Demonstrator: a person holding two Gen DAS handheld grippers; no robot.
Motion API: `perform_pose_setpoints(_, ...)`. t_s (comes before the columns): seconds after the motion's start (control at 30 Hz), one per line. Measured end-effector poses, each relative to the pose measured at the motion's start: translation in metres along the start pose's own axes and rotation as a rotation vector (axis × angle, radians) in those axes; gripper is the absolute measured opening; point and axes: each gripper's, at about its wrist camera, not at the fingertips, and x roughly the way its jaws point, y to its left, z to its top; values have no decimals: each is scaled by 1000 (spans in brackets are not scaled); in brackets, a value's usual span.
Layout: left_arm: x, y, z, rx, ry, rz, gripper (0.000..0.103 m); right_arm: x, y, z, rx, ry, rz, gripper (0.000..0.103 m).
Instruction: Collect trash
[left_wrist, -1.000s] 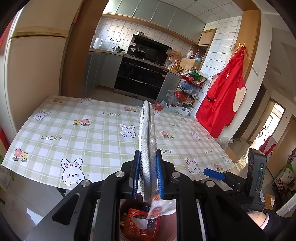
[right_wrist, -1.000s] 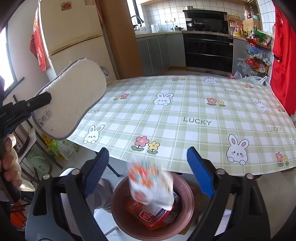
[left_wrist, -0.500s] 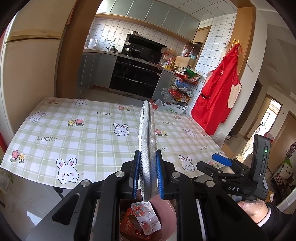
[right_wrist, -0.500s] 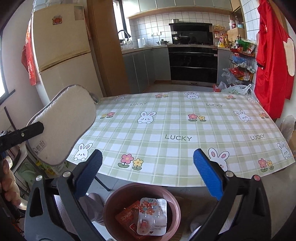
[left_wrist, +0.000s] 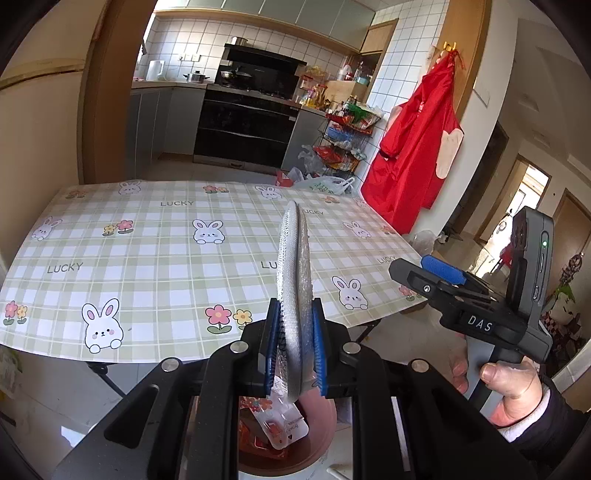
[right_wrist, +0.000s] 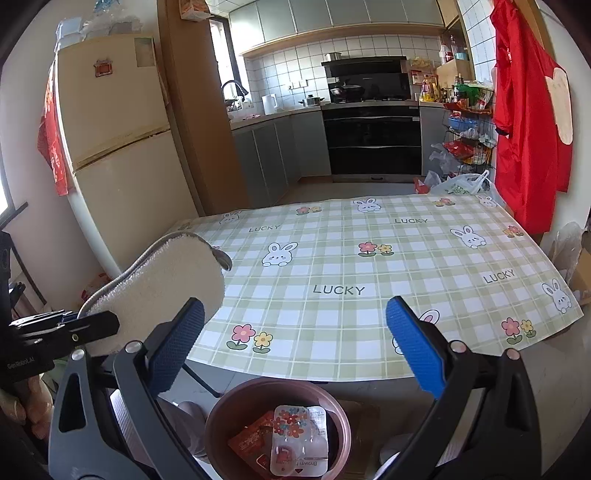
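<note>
**Claws: right wide and empty, left clamped on a pad; wrappers binned**

Right gripper (right_wrist: 293, 347): jaws spread as wide as they go, nothing between the blue pads. It hangs above the bin, off the near edge of the table.

Left gripper (left_wrist: 294, 350): jaws nearly together, pinching a flat scrubbing pad (left_wrist: 293, 266) edge-on and upright. In the right wrist view the same pad shows its pale fleecy face, off the table's near left corner.

Item 1. Flowered white packet (right_wrist: 299, 439): lies flat on top of the bin's contents, printed side up.

Item 2. Red wrappers (right_wrist: 251, 439): under and beside the packet, partly covered by it.

Item 3. Brown round bin (right_wrist: 221, 417): stands on the floor just off the near edge of the table, below both grippers. Not full.

Item 4. Table (right_wrist: 369, 266): green check cloth with rabbits, flowers and the word LUCKY. No loose litter shows anywhere on it, from near edge to far corners.

Status, as a judgement: the collecting looks finished or nearly so. All visible trash is in the bin and the cloth is bare. What may be left is a wipe with the pad, or litter lying outside both views.

Surroundings: fridge (right_wrist: 110, 122) at left, red garment (right_wrist: 528, 122) hanging at right.
</note>
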Motion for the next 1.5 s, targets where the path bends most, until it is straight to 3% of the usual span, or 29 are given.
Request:
perform_pose_setpoints(0.23,20,-10,-3,30,57,-20,17,4,-15,-5,45,8,-9,97)
perform_pose_setpoints(0.3,24,-10,-3,25,65,-21,24,6,-18,-6,53,13,-12,97)
perform_pose_setpoints(0.37,27,-8,-4,16,71,-12,44,8,-19,-7,56,16,-15,97)
perform_pose_setpoints(0.57,27,2,-5,-13,62,46,66,11,-20,-9,56,26,-19,97)
perform_pose_setpoints(0.77,16,8,-2,-26,12,102,80,10,-19,-9,48,24,-19,97)
perform_pose_setpoints(1.07,-10,8,16,32,-83,194,93,-8,-6,12,-39,10,-78,97)
perform_pose_setpoints(1.5,-79,-17,72,218,-270,294,97,-68,10,78,-126,-59,-173,97)
